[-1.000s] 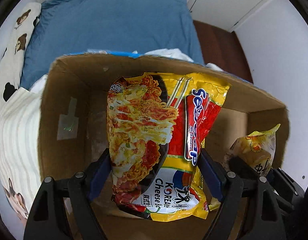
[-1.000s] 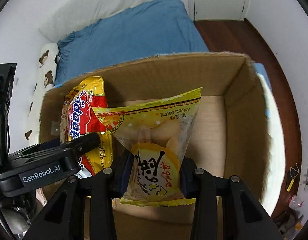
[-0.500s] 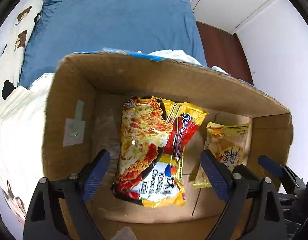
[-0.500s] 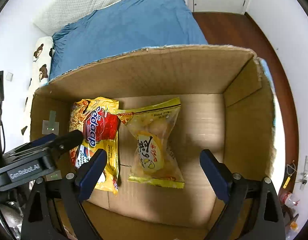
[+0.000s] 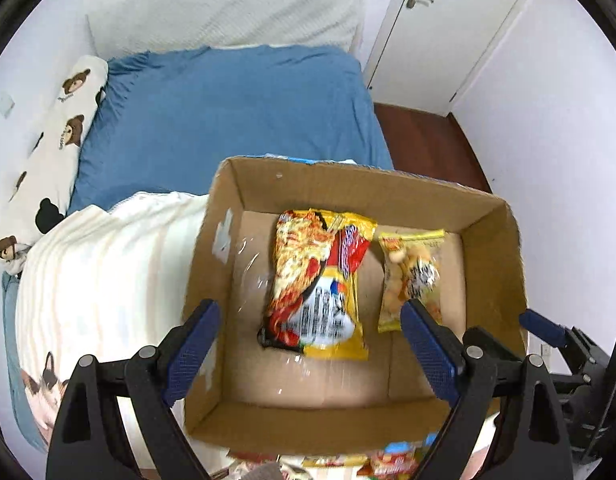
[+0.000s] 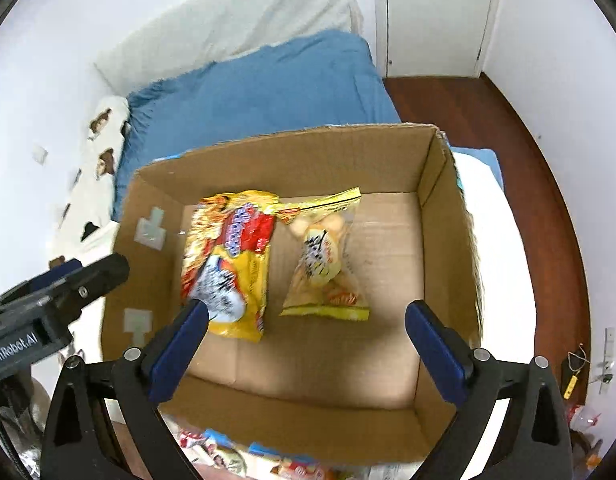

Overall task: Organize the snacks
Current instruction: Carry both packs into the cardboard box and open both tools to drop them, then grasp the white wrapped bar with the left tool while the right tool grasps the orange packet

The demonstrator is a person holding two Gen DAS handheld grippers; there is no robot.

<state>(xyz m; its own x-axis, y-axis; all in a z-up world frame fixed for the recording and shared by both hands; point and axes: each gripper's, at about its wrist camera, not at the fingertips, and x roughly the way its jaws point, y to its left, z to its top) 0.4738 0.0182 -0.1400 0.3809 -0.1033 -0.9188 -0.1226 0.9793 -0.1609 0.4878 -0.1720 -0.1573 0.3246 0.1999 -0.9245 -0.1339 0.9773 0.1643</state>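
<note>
Box: an open cardboard box [image 5: 491,248] is set on a bed with a blue sheet [image 5: 228,112]; a white striped blanket [image 5: 100,272] is seen at its 9 o'clock.
Noodle packet: a red and yellow noodle packet [image 5: 315,284] is laid flat on the box floor, toward the 9 o'clock side.
Snack bag: a yellow snack bag [image 5: 407,272] is laid just beside the noodle packet, at its 3 o'clock; in the right wrist view their top corners appear to overlap.
Left gripper: the left gripper [image 5: 308,344] is held above the box with its blue pads spread wide; nothing is held.
Right gripper: the right gripper [image 6: 308,344] is held above the box, jaws spread wide, nothing between them.
Other packets: more snack packets [image 6: 292,464] are glimpsed outside the box at 6 o'clock, blurred.
</note>
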